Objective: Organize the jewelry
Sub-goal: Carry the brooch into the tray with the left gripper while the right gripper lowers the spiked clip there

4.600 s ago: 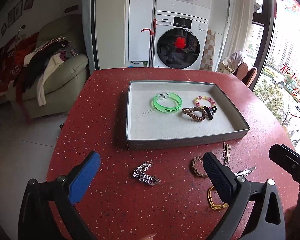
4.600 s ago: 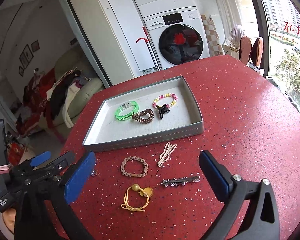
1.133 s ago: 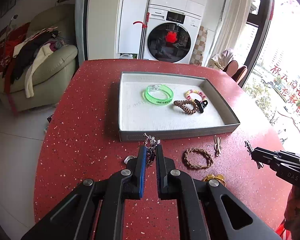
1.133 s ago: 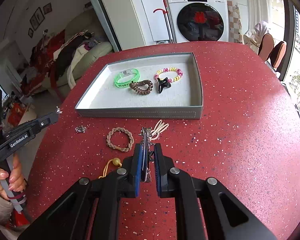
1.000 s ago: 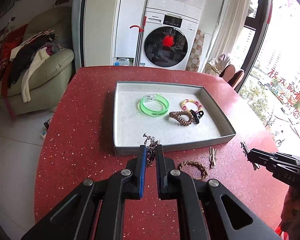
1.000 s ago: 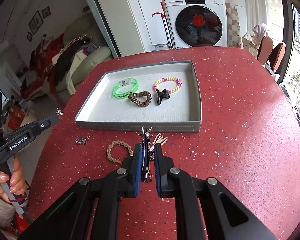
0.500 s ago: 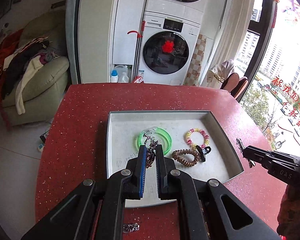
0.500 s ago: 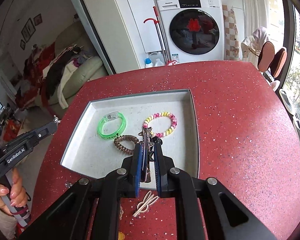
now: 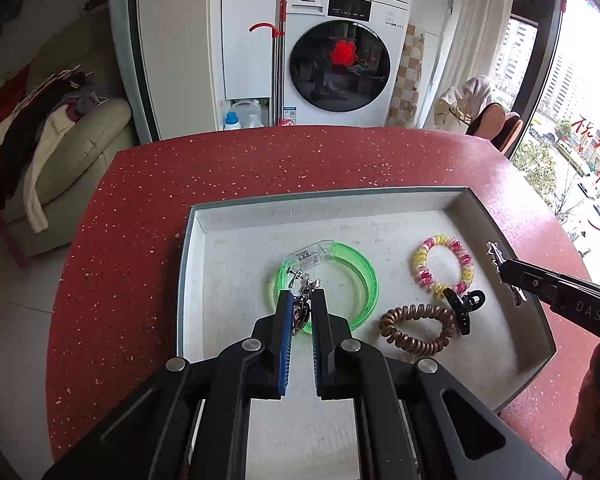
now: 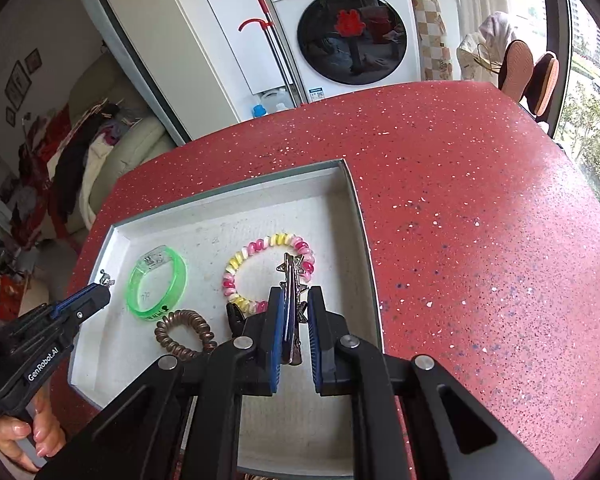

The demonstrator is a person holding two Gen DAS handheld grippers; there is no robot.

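Your left gripper clamped silver earrings over tray; your right gripper pinched star clip above pink-yellow coil. Green bangle, brown coil lay inside.

each gripper was a black plastic fork of two angular arms with triangular cut-outs, dotted with round silver screws, ending in blue ribbed pads. the left gripper carried white lettering, "genrobot.ai", along its side. the right gripper matched it, with pale "das" letters. a hand wore pink nail polish.
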